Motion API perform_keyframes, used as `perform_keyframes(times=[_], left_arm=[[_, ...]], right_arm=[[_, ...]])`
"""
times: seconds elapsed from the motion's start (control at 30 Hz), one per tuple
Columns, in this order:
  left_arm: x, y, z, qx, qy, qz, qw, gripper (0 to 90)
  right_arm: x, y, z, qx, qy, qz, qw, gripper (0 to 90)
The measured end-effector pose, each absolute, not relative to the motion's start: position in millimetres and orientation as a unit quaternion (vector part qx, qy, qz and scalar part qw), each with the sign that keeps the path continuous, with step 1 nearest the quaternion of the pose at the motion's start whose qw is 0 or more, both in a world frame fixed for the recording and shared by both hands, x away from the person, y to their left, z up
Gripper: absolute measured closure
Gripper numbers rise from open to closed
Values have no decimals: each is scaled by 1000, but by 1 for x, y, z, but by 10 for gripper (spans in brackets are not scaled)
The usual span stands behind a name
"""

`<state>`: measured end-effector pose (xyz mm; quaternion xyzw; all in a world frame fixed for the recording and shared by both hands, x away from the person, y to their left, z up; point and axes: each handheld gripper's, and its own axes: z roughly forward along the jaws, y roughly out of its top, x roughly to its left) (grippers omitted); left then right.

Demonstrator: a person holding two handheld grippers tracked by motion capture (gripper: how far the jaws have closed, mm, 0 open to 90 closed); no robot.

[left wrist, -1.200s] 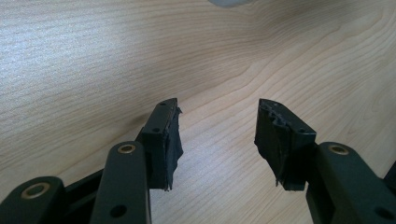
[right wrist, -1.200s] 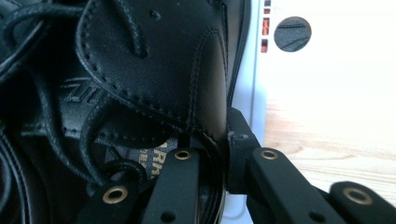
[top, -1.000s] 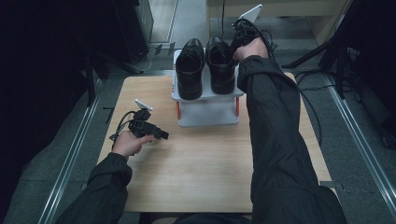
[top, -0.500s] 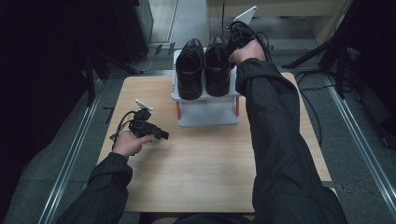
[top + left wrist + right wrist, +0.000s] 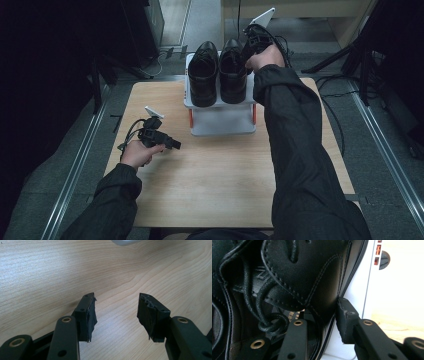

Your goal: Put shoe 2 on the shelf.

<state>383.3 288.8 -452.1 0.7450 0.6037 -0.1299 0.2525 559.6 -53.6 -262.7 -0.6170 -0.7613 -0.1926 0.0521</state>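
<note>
Shoes: two black lace-up shoes sit side by side on the top of a small white rack (image 5: 220,122) at the far middle of the wooden table (image 5: 225,175); left shoe (image 5: 202,75), right shoe (image 5: 233,75).
Long axis: both shoes run toes toward the person, heels away.
Right gripper (image 5: 256,42): at the heel end of the right shoe, reaching in from the far right. In the right gripper view, one jaw is inside the shoe's opening and the other outside its leather side wall (image 5: 312,277), so it appears clamped on that wall, though actual contact is hard to confirm.
Left gripper (image 5: 159,137): held low over bare table, well apart from the rack; jaws spread wide, nothing between them.
Nearer hand: the right, by far.
Key relation: judged from this, any lift would pull the right shoe up and away from its neighbour, which it touches or nearly touches.
Count: two shoes, one rack, two grippers.
</note>
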Motion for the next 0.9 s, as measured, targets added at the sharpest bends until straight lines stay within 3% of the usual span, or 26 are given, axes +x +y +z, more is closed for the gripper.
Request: perform_keyframes(times=[0.43,0.9], left_arm=[[382,288,-453,749,601,-124,250,467],[383,289,-453,749,603,-120,247,464]], right_arm=[[557,-64,-254,-604,-760,-226,81,618],[546,-88,-239,-588,-762,-251,102,595]])
